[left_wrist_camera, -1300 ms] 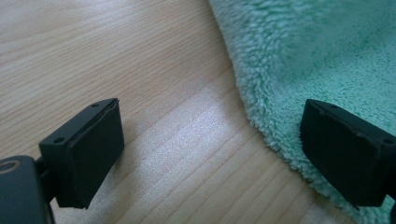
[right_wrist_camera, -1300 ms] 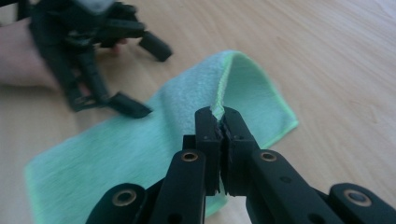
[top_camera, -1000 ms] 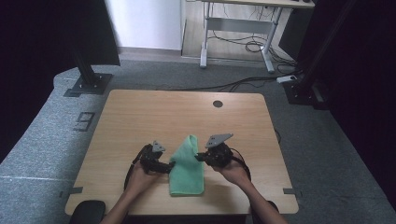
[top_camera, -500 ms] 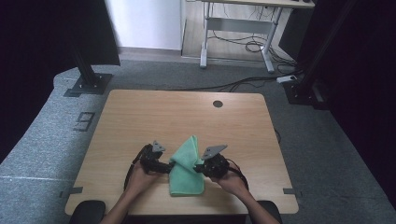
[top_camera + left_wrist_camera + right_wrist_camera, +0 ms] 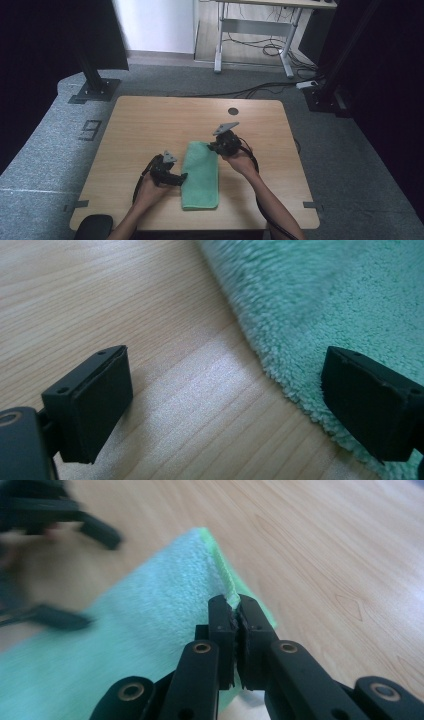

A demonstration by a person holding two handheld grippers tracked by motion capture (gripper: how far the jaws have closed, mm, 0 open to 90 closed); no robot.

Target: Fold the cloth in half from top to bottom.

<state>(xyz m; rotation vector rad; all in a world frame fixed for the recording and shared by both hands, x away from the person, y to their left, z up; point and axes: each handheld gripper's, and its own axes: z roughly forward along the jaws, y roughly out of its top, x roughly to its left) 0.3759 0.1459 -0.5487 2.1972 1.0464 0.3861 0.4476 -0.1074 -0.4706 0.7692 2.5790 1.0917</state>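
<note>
A green fleecy towel (image 5: 200, 175) lies folded in a long strip on the wooden table (image 5: 150, 120), running from the near edge toward the middle. My right gripper (image 5: 214, 146) is at the towel's far right corner, shut on its edge. In the right gripper view the pads (image 5: 235, 610) pinch the thin green hem of the towel (image 5: 165, 610), lifted slightly. My left gripper (image 5: 182, 176) rests at the towel's left edge, open. In the left gripper view its jaws (image 5: 230, 405) stand wide over bare wood, and the towel (image 5: 340, 300) reaches the right jaw.
A round cable hole (image 5: 233, 111) sits in the far middle of the tabletop. A dark object (image 5: 95, 227) lies by the table's near left corner. Black stand bases (image 5: 92, 90) and a desk frame (image 5: 255, 30) stand on the grey floor beyond.
The right gripper moved away from the person with the towel's corner in it. The towel, bunched to a peak before, now lies as a flat strip. The left gripper stayed put.
</note>
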